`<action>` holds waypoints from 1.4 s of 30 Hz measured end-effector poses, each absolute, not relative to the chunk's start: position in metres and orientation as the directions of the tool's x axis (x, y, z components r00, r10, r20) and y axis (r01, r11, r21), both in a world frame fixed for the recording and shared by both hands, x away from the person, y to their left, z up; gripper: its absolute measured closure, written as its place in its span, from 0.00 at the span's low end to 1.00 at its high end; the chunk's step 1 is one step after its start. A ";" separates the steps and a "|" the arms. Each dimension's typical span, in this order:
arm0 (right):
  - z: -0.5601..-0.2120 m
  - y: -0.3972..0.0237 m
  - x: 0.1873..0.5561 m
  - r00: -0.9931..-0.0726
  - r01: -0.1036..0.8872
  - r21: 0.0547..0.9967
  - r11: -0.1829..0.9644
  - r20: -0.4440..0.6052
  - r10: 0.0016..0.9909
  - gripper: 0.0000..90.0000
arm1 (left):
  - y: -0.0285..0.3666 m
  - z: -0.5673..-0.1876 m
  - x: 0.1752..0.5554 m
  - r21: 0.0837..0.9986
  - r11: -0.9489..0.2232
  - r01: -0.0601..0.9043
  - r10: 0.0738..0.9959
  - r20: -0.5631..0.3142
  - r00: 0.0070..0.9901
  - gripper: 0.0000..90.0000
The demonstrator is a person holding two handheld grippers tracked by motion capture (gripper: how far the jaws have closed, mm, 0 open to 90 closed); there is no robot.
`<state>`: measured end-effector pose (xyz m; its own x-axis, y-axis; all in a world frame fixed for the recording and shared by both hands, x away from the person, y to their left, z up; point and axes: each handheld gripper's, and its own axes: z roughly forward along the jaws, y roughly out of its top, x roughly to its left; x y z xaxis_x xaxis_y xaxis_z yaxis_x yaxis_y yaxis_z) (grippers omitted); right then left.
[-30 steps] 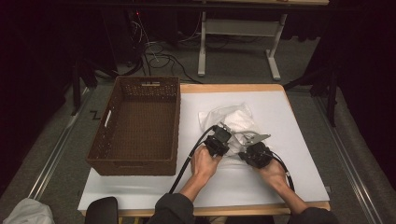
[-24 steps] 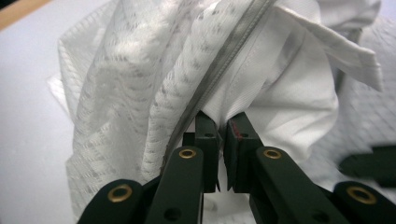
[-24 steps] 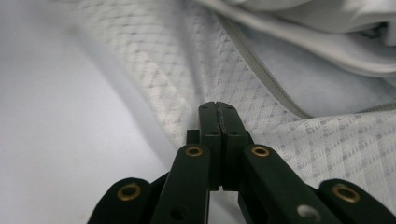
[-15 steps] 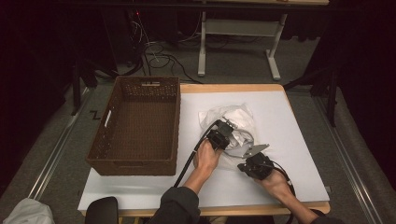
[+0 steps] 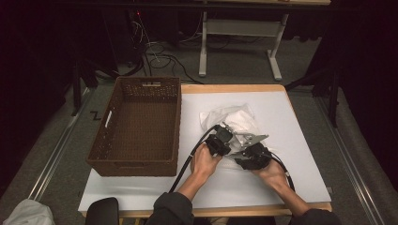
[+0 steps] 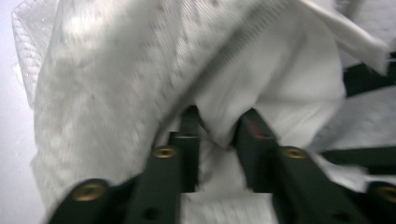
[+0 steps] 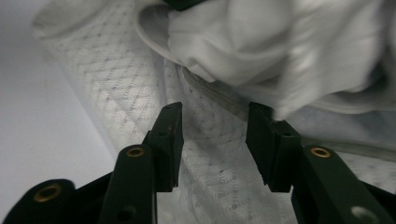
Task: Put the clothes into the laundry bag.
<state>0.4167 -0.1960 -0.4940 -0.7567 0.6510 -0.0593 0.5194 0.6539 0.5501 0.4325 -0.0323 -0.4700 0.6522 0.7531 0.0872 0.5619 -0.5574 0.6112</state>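
White table [image 5: 291, 122] | left gripper [image 6: 217, 128], right gripper [image 7: 214, 123]: fingers just opening over mesh bag [image 5: 232, 119]

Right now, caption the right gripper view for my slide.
Right gripper open over the white mesh bag.

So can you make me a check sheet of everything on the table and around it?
Surface: white mat on a wooden table, mostly bare.
Job's things: white mesh zip bag with white cloth inside, crumpled mid-table; zipper seen in the right gripper view.
Clutter: brown wicker basket at the left edge, nothing seen inside.
Grippers: left gripper has just been opening, a fold of cloth between its fingers; right gripper has just been opening, fingers apart over the mesh, not pressing.
Cables: a black cable trails from the left gripper along the forearm; loose wires lie on the floor behind.
Surroundings: dark room, grey floor, a table frame beyond.
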 end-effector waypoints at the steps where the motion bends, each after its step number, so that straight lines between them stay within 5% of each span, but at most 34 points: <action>1: -0.497 -0.195 0.418 -0.753 0.529 0.553 0.644 -0.044 0.657 0.63 | -0.029 -0.470 0.428 0.612 -0.558 0.560 0.749 0.082 0.657 0.69; 8: -0.497 -0.189 0.413 -0.790 0.490 0.544 0.682 -0.054 0.611 1.00 | -0.021 -0.480 0.420 0.606 -0.542 0.582 0.750 0.036 0.661 0.62; 14: -0.497 -0.190 0.410 -0.789 0.488 0.552 0.677 -0.052 0.612 1.00 | -0.030 -0.479 0.435 0.616 -0.517 0.594 0.772 0.037 0.634 0.90; 17: -0.497 -0.191 0.404 -0.800 0.478 0.555 0.680 -0.043 0.598 1.00 | -0.032 -0.476 0.441 0.620 -0.503 0.603 0.782 0.030 0.622 0.95; 25: -0.489 -0.187 0.380 -0.844 0.410 0.588 0.697 -0.046 0.535 1.00 | -0.030 -0.475 0.450 0.663 -0.488 0.568 0.798 0.075 0.598 0.96; 32: -0.477 -0.190 0.371 -0.849 0.396 0.630 0.668 -0.028 0.528 1.00 | -0.043 -0.480 0.442 0.544 -0.630 0.554 0.720 0.144 0.679 0.93; 36: -0.470 -0.194 0.372 -0.837 0.420 0.632 0.651 -0.008 0.548 1.00 | -0.036 -0.477 0.435 0.543 -0.627 0.559 0.708 0.097 0.700 0.89; 42: -0.470 -0.200 0.376 -0.831 0.424 0.602 0.677 -0.040 0.555 0.82 | -0.024 -0.470 0.421 0.563 -0.610 0.558 0.704 0.061 0.708 0.79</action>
<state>0.3759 -0.1999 -0.4705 -0.8309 0.5550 -0.0397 0.4237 0.6773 0.6015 0.4214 -0.0239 -0.4702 0.7077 0.7039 0.0612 0.5580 -0.6099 0.5628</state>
